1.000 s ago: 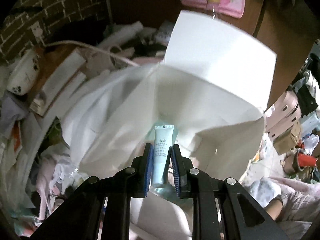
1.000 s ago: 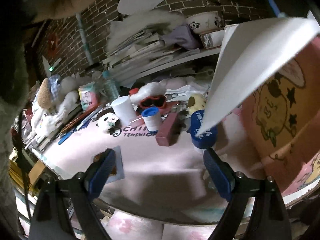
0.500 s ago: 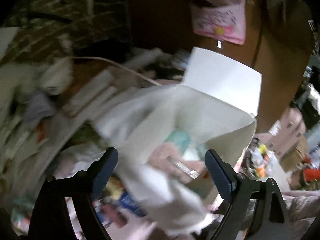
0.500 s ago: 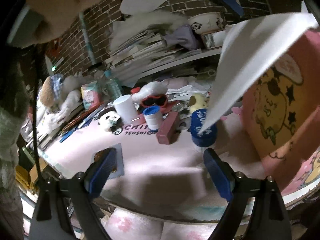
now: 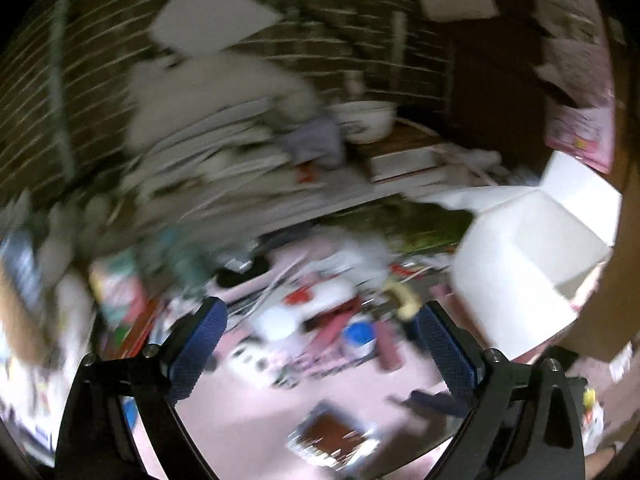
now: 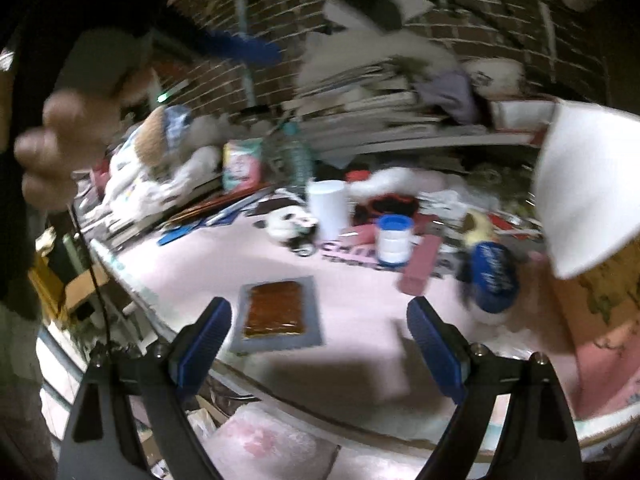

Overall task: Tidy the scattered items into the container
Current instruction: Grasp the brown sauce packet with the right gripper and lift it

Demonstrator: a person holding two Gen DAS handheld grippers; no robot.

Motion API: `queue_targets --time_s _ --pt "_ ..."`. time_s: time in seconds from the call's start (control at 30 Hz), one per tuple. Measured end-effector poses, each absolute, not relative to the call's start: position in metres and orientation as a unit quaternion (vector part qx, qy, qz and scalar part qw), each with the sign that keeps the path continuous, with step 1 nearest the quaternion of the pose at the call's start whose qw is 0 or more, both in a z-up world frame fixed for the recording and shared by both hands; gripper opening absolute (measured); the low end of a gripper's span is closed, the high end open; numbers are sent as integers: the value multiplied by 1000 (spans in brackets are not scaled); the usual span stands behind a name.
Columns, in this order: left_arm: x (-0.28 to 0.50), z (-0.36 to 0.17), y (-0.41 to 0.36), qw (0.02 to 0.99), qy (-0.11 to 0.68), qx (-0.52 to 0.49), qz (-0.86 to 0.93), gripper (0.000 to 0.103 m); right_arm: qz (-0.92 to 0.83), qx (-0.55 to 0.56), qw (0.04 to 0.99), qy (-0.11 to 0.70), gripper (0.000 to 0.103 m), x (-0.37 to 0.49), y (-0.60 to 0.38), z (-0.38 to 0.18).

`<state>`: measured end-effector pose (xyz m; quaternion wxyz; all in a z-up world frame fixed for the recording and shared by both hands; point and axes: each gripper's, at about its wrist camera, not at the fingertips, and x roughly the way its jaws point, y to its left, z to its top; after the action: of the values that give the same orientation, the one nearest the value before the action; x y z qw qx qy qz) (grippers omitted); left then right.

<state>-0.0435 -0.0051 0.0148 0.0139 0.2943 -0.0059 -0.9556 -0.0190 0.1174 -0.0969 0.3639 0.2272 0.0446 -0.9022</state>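
A pink tabletop (image 6: 344, 344) is seen beneath both cameras, backed by a dark brick wall (image 6: 472, 20) against which stacked papers and boards (image 6: 372, 92) are piled; a white bowl (image 5: 362, 120) is perched on the stack in the left wrist view, which is heavily blurred. The far half of the table is crowded: a white cup (image 6: 328, 206), a blue-lidded jar (image 6: 394, 238) just beside a pink bar-shaped box (image 6: 420, 266), a blue-capped bottle (image 6: 492, 276) lying near the right edge, and plush toys (image 6: 160, 160) at the left. A flat brown-filled packet (image 6: 274, 312) is laid alone on the bare near part of the table, just ahead of the right gripper (image 6: 318, 338), whose blue pads are spread wide with nothing between them. The left gripper (image 5: 320, 350) is likewise held released and empty above the clutter. The container, a white open-flapped box (image 5: 528, 256), is seen at the right of the table, its flap (image 6: 588, 184) raised.
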Motion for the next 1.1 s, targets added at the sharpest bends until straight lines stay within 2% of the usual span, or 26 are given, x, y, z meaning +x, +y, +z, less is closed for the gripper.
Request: queue_targets --time_s 0.07,0.1,0.23,0.33,0.63,0.67,0.7,1.1 --pt "-35 2 -20 34 4 301 -953 96 -899 222 372 62 88 -17 108 -99" --pt "-30 -4 -27 38 12 305 -952 96 -898 220 374 71 84 -16 103 -101" --pt "-19 -25 -50 41 57 319 -945 96 -889 235 384 86 55 -24 92 -109" --pt "-16 -35 -58 46 77 325 -941 96 -886 237 388 91 46 -28 89 -114" --pt "-20 -50 -61 53 86 339 -935 96 -890 219 390 90 44 -26 92 -116" --pt "-19 -51 -60 53 87 339 -935 96 -891 213 389 93 42 -24 92 -115" --pt "-19 -52 -61 53 88 340 -935 96 -894 206 385 102 34 -21 90 -113" --pt "-18 -52 -64 53 93 341 -934 96 -886 225 391 110 34 -32 86 -112"
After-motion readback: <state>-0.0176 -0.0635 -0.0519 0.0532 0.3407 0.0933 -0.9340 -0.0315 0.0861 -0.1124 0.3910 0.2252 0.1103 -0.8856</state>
